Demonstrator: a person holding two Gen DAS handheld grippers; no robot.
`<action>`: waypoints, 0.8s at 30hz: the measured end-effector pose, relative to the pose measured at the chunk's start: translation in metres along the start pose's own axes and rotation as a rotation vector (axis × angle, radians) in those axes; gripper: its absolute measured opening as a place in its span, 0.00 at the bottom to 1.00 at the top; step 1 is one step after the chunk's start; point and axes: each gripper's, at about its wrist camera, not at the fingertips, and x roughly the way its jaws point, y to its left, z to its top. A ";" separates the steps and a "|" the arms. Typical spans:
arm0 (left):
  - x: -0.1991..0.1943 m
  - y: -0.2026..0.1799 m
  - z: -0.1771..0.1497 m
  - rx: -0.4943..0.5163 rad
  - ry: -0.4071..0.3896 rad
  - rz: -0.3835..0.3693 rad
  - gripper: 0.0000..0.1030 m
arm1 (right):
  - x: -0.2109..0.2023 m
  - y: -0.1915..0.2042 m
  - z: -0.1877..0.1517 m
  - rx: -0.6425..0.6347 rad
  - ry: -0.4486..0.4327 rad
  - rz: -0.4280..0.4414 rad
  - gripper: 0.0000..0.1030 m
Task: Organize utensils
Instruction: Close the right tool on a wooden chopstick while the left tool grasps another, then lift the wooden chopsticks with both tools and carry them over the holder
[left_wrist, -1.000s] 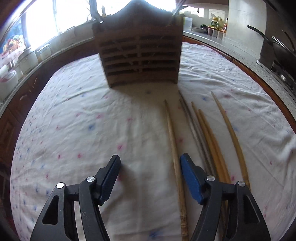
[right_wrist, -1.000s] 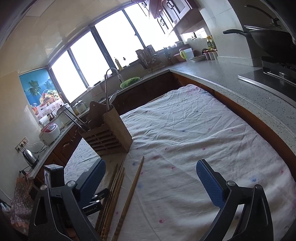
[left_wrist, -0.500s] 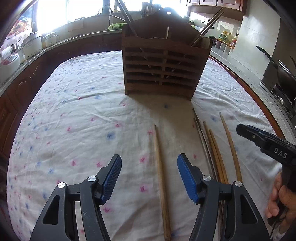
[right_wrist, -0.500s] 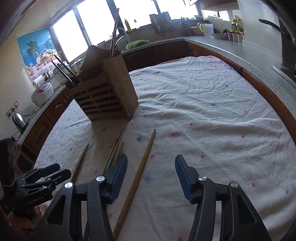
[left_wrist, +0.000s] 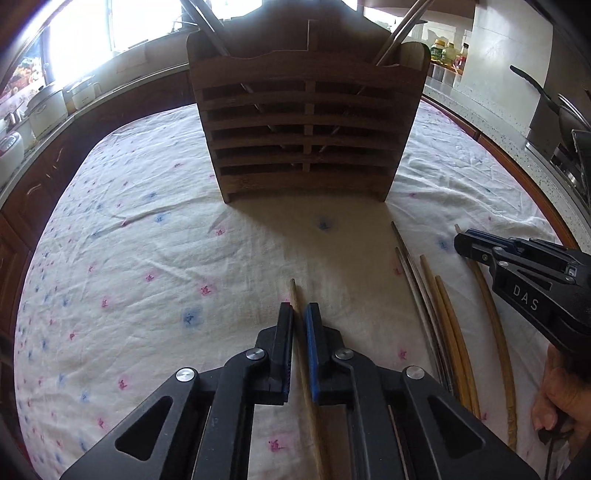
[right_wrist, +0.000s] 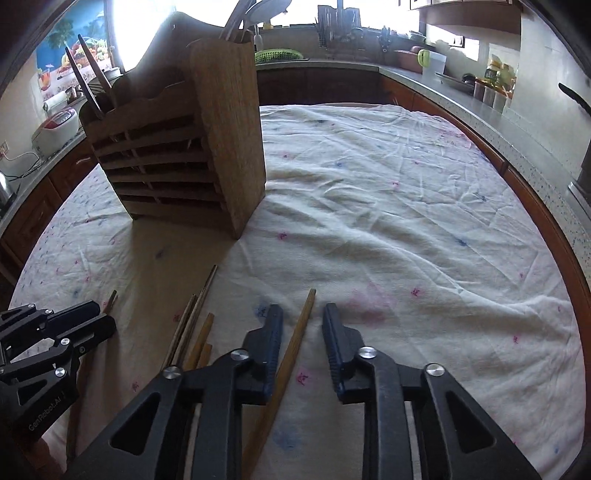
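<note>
Gripping | left gripper (left_wrist: 299, 314) just closed, clamped on left stick (left_wrist: 293, 291), bottom centre, its length pointing up-frame at rack (left_wrist: 306, 147) | right gripper (right_wrist: 301, 321) closing, jaws apart, right stick (right_wrist: 308, 306) between them, rack upper left.

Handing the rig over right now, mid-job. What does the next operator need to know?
Left gripper: its fingers have just been closing and are now shut on the lone chopstick, which still lies on the tablecloth.
Right gripper: its fingers have just been closing. The rightmost chopstick lies between them but is not yet pinched in the right gripper's own view.
Loose bundle of chopsticks: on the cloth between those two.
Wooden holder: upright at the far side, with a few utensils already in it.
Left to do: finish the right grasp, lift both chopsticks into the holder, then clear the bundle.
</note>
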 end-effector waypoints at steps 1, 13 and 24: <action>-0.001 0.003 0.000 -0.012 0.004 -0.015 0.05 | 0.000 0.000 0.000 0.003 0.000 0.005 0.07; -0.100 0.052 -0.015 -0.164 -0.186 -0.235 0.04 | -0.089 -0.011 -0.001 0.123 -0.165 0.220 0.05; -0.198 0.082 -0.038 -0.175 -0.375 -0.289 0.04 | -0.194 -0.007 0.016 0.089 -0.395 0.277 0.05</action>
